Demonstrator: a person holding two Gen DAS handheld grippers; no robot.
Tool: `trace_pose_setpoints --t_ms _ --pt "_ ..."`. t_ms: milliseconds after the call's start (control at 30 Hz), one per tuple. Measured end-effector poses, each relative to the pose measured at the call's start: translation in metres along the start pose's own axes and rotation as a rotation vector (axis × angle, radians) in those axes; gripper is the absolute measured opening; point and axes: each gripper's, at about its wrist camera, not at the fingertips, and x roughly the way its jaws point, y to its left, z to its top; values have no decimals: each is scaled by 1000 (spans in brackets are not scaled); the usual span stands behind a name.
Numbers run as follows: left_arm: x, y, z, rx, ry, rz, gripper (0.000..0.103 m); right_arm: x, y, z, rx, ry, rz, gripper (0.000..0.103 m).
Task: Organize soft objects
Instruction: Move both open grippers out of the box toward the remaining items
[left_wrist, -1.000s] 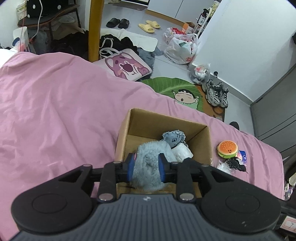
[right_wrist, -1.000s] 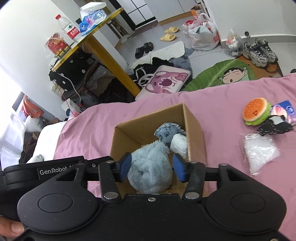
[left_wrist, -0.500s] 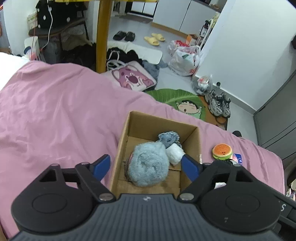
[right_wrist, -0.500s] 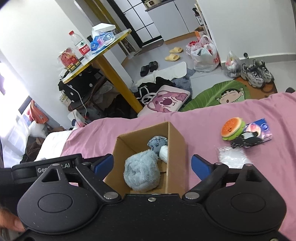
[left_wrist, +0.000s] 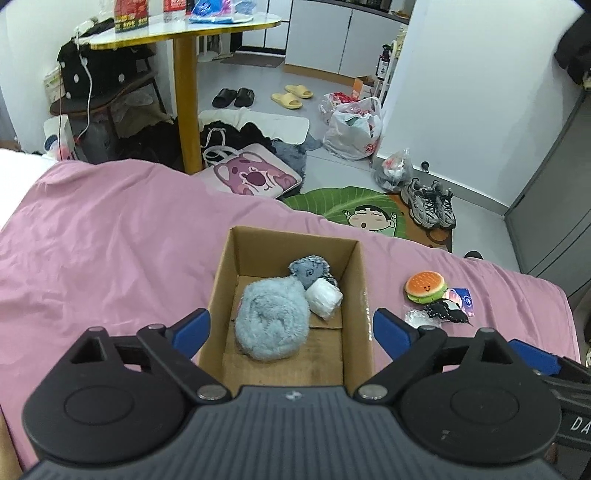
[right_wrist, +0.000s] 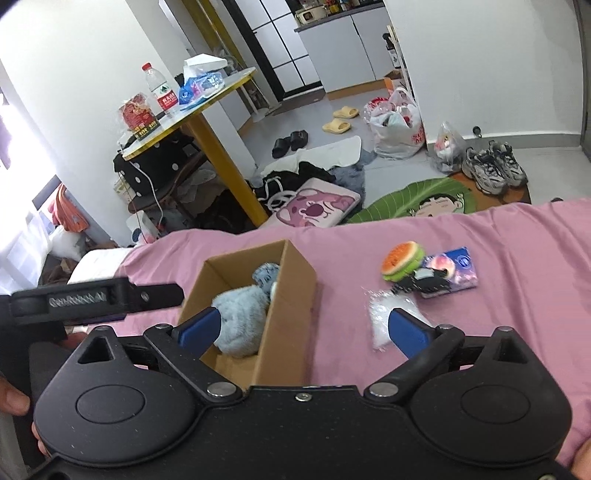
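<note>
An open cardboard box (left_wrist: 354, 280) (right_wrist: 291, 295) stands on the pink bedsheet (left_wrist: 110, 258). In it lie a fluffy light-blue plush (left_wrist: 271, 321) (right_wrist: 240, 317), a small grey-blue plush (left_wrist: 308, 269) and a white wad (left_wrist: 325, 299). My left gripper (left_wrist: 291, 326) hovers above the box's near end, jaws opening wide, nothing between them. My right gripper (right_wrist: 303, 328) hangs over the box's right wall, jaws also opening and empty. A burger plush (left_wrist: 424, 286) (right_wrist: 402, 260) lies right of the box.
Beside the burger are a black bow (left_wrist: 447, 312), a clear plastic bag (right_wrist: 388, 317) and a blue-pink packet (right_wrist: 452, 269). The left gripper's body (right_wrist: 96, 299) shows left of the box. Beyond the bed's edge are a yellow table (left_wrist: 184, 110), bags and shoes.
Both grippers let go of the fluffy blue plush, which now lies in the box. Both jaws spread wide and both hands drew back and up; the right view has shifted rightward.
</note>
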Motion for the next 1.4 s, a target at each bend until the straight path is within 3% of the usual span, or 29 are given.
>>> trace_pose_setpoints --t_ms 100,333,533,900,1267,1400 --pt "-5 -6 -3 9 -12 -27 103 -8 -7 -3 -26 3 -15 100" --pt "-13 -19 -11 -32 -35 -45 103 -24 -34 -5 -19 -11 -48 102" --pt "-16 -30 -17 -29 -61 -24 103 -30 -56 -5 0 -22 -64 102" --pt "-13 -63 -22 20 -38 -28 103 -33 -89 -8 35 -35 -115 102" --pt "7 -101 -20 101 -1 -14 103 -20 -124 -10 171 -56 -69 101" --pt "18 -112 -18 109 19 -14 103 -7 -134 -10 207 -42 -39 96"
